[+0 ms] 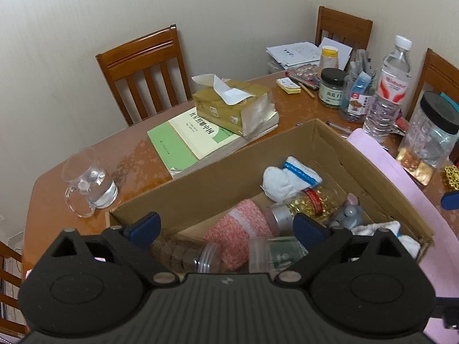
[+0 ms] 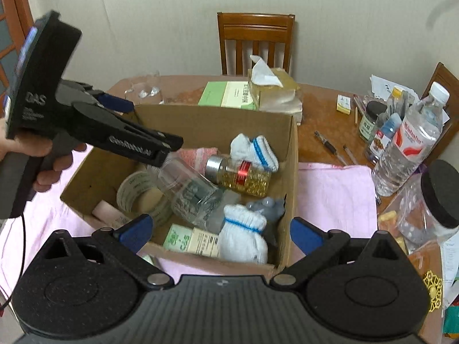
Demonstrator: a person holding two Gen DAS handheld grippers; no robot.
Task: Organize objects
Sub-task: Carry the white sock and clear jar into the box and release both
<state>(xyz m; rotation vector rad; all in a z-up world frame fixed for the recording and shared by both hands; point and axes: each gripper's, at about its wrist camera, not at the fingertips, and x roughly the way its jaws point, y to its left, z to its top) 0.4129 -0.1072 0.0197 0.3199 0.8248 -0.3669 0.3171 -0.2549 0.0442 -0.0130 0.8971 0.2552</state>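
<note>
Cardboard box [image 2: 218, 120] on a pink cloth [image 2: 335, 192] spread over the wooden table [image 1: 137, 154]. Both views show the box contents: a jar of yellow capsules [image 2: 246, 176] lying on its side, a clear plastic jar [image 2: 186, 189], rolled white socks [image 2: 243, 236] and a small grey toy [image 1: 348, 215].

Right wrist view only: a roll of clear tape [image 2: 140, 197] and a green-and-cream carton [image 2: 189, 239] on the box floor, plus the left tool [image 2: 143, 132] seen from the side, held in a hand [image 2: 48, 160] above the box's left edge.

Left wrist view only: a glass mug [image 1: 89, 182] of water, and a tissue pack [image 1: 232, 109] resting on stacked books [image 1: 189, 140] beyond the box. A pink knitted item [image 1: 241, 229] lies in the box near the camera.

Left tool: fingers spread wide, nothing between them, above the box. Right tool [image 2: 221, 233]: likewise wide open and empty, at the box's near wall. A water bottle [image 2: 407, 143] stands to the right.
</note>
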